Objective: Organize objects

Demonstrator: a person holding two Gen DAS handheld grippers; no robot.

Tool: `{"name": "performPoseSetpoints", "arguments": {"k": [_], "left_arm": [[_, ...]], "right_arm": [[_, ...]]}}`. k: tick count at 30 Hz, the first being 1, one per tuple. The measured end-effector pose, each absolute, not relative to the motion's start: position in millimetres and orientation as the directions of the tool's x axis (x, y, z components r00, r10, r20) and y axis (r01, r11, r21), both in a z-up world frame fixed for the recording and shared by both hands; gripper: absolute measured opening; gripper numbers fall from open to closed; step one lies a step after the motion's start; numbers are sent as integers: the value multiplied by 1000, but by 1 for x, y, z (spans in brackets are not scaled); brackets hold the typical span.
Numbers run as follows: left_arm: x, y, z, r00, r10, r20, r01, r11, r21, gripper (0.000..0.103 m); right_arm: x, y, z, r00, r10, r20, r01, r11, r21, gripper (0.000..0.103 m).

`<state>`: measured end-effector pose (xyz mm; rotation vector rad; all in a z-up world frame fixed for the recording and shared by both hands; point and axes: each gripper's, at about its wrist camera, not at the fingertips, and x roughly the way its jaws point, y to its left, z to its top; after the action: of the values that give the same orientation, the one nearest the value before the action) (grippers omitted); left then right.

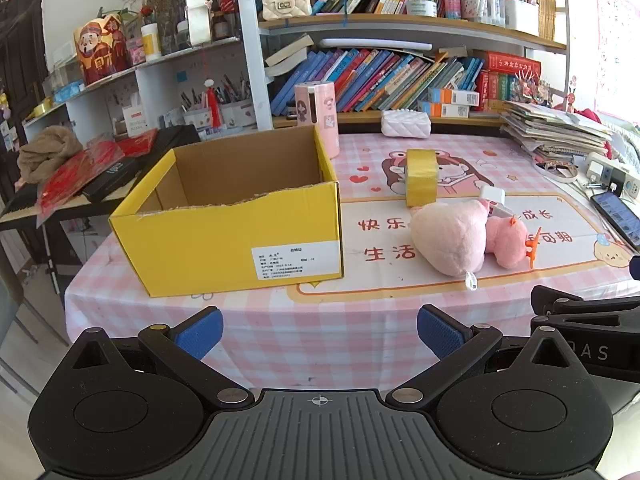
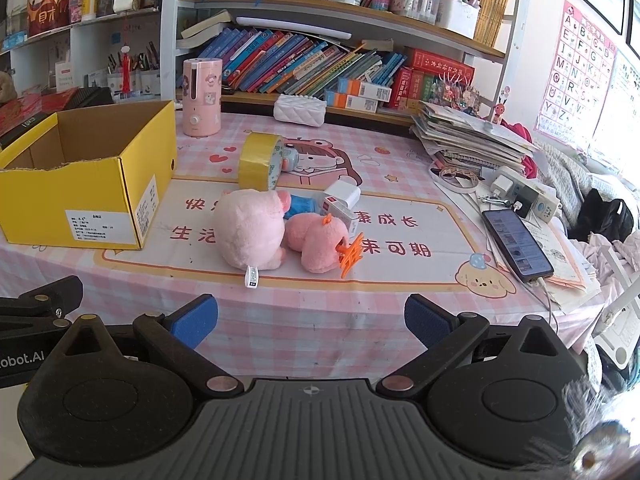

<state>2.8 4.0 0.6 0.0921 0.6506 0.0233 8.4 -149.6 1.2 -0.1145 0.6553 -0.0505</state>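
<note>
An open yellow cardboard box (image 1: 228,232) (image 2: 84,184) stands on the table's left side, and what I see of its inside holds nothing. Right of it lies a pale pink plush pig (image 1: 448,236) (image 2: 250,232) beside a smaller pink plush (image 1: 506,240) (image 2: 316,244) with an orange hair clip (image 1: 534,246) (image 2: 352,256). Behind them are a yellow tape roll (image 1: 421,178) (image 2: 260,162), a white charger (image 2: 342,194) and a small white box (image 2: 340,214). My left gripper (image 1: 319,332) and right gripper (image 2: 311,322) hover open before the table's front edge, nothing between their blue pads.
A pink humidifier (image 2: 202,96) and a white quilted case (image 2: 299,110) stand at the back. On the right lie a phone (image 2: 518,244), a power strip (image 2: 524,196) and a paper stack (image 2: 468,132). Bookshelves rise behind. The other gripper's body shows at each view's edge.
</note>
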Motion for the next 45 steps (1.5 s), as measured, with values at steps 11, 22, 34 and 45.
{"name": "performPoseSetpoints", "arguments": {"k": [11, 22, 34, 45], "left_arm": [[4, 5, 0, 792, 55, -608, 2, 996, 94, 103], [5, 9, -2, 788, 54, -613, -8, 997, 78, 103], [6, 11, -3, 785, 56, -617, -16, 997, 71, 103], [6, 11, -2, 783, 57, -619, -18, 998, 68, 103]], "right_arm": [[9, -149, 1, 792, -83, -604, 10, 992, -123, 101], [11, -146, -1, 789, -77, -610, 4, 993, -120, 101], [11, -147, -2, 786, -60, -615, -4, 995, -102, 101], [10, -150, 0, 787, -51, -615, -8, 996, -94, 101]]}}
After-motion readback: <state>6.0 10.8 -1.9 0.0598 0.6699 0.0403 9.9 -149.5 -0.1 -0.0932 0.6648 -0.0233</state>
